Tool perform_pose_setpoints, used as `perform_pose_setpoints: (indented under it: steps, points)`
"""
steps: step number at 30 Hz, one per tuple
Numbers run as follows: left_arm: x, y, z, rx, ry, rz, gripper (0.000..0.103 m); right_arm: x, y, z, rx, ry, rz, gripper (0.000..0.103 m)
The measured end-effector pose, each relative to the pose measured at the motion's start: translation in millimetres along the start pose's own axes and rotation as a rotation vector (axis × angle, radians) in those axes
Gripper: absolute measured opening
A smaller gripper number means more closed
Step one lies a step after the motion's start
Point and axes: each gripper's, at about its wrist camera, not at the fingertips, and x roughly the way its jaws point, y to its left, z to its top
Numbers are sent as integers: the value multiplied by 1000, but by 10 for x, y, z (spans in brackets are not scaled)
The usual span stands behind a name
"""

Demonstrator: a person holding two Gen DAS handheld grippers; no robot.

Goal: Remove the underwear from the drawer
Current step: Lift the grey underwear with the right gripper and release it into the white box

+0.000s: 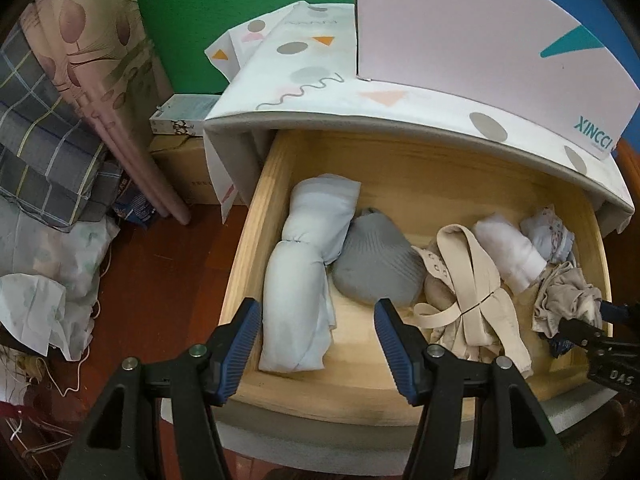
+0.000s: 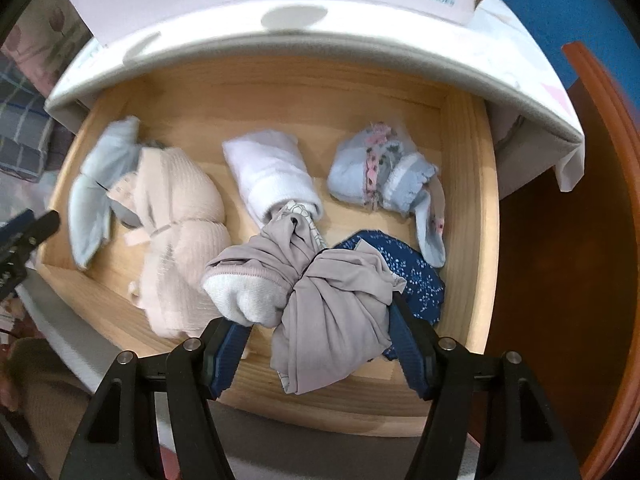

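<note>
Grey underwear bunches between the spread right gripper fingers.

drawer open above, back seemingly overhung

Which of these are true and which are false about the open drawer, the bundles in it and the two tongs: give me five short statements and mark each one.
1. The wooden drawer is pulled open. True.
2. The left tongs clamp the light blue roll. False: they stand open above the drawer's front, holding nothing.
3. The grey knotted underwear sits between the fingers of the right tongs. True.
4. The navy patterned piece lies at the drawer's left end. False: it lies toward the right end, partly under the grey knotted underwear.
5. A box printed XINCCI stands on the cabinet top. True.
</note>
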Motion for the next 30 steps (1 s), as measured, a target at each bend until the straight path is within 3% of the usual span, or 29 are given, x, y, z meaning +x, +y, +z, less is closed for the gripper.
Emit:
perform_pose_setpoints:
  steps: [16, 23, 30]
  points:
    - [19, 119, 1, -50, 5, -32, 61, -1299, -153, 452, -32, -193, 15, 63]
    - [22, 145, 1, -66, 6, -45, 61, -1886, -139, 830, -41, -309, 19, 63]
    - [27, 155, 1, -71, 10, -51, 61, -2038, -54, 1381, -34, -372, 1, 63]
